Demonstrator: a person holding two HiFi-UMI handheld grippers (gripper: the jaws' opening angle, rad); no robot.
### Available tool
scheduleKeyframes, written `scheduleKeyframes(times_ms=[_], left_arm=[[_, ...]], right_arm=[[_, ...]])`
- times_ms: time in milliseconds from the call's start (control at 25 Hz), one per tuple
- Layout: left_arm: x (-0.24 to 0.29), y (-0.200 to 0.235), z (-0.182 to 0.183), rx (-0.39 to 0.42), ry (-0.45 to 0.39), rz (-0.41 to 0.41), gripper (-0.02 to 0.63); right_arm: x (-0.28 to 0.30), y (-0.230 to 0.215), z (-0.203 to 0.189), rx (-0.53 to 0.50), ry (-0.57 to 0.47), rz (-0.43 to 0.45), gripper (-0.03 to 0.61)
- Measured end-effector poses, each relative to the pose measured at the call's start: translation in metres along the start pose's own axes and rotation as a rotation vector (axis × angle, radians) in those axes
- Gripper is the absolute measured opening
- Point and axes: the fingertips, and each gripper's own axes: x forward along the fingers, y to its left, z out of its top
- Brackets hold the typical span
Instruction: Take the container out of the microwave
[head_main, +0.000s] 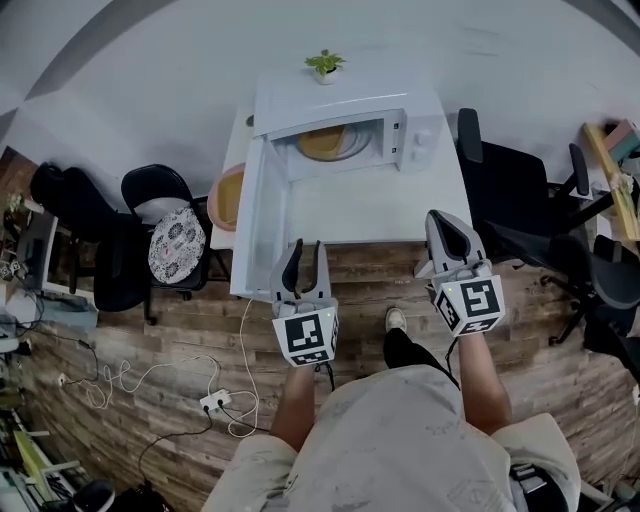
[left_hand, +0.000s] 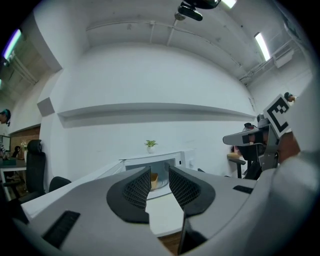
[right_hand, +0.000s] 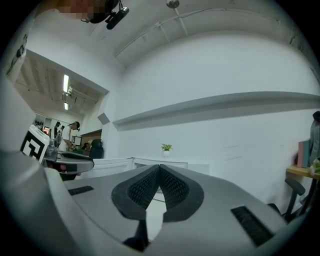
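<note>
Head view: the white microwave (head_main: 345, 98) sits at the back of a white table (head_main: 385, 215) with its door (head_main: 262, 215) swung wide open to the left. The container (head_main: 330, 143) is in the cavity, a shallow tan dish as far as I can tell. Both grippers hang at the near table edge, well short of it. The left gripper (head_main: 305, 248) has its fingers parted a moderate way with nothing in them, and the right gripper (head_main: 443, 222) is pinched closed and empty. There's a little potted plant (head_main: 324, 64) on top of the oven.

Left gripper view: the jaws are apart by a modest gap, and the open cavity lines up right through it with a bit of tan dish showing. Nothing sits between the pads.

Right gripper view: the pads meet at the tips, holding nothing.

My guess is the dish is light and stiff, maybe a bit slick, and possibly breakable, since I can't tell the material. I'd pinch the near rim and slide it out level.

No brand or label I can read anywhere, just the square markers on the gripper cubes
</note>
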Motion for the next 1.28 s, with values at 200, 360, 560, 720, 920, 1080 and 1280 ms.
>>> scheduleKeyframes(times_ms=[200,360,560,720,920,1080,1280], left_arm=[[0.04,-0.006,0.011,0.011,0.004,0.024,0.118],[0.066,-0.012,0.015,0.024,0.021,0.039,0.118],[0.098,-0.018,0.021,0.045,0.03,0.049,0.118],[0.121,-0.021,0.02,0.058,0.047,0.061,0.118],[0.145,-0.019,0.025,0.066,0.056,0.084,0.118],[0.164,-0.019,0.032,0.077,0.045,0.1,0.118],[0.182,-0.016,0.037,0.081,0.033,0.128,0.118]], right_arm=[[0.033,-0.032,0.0,0.012,0.003,0.027,0.014],[0.054,-0.057,-0.002,0.037,0.005,0.039,0.014],[0.08,-0.081,-0.01,0.06,0.011,0.058,0.014],[0.099,-0.096,-0.017,0.079,0.018,0.073,0.014],[0.123,-0.113,-0.02,0.089,0.022,0.089,0.014],[0.141,-0.123,-0.017,0.085,0.01,0.109,0.014],[0.162,-0.129,-0.009,0.081,-0.014,0.145,0.014]])
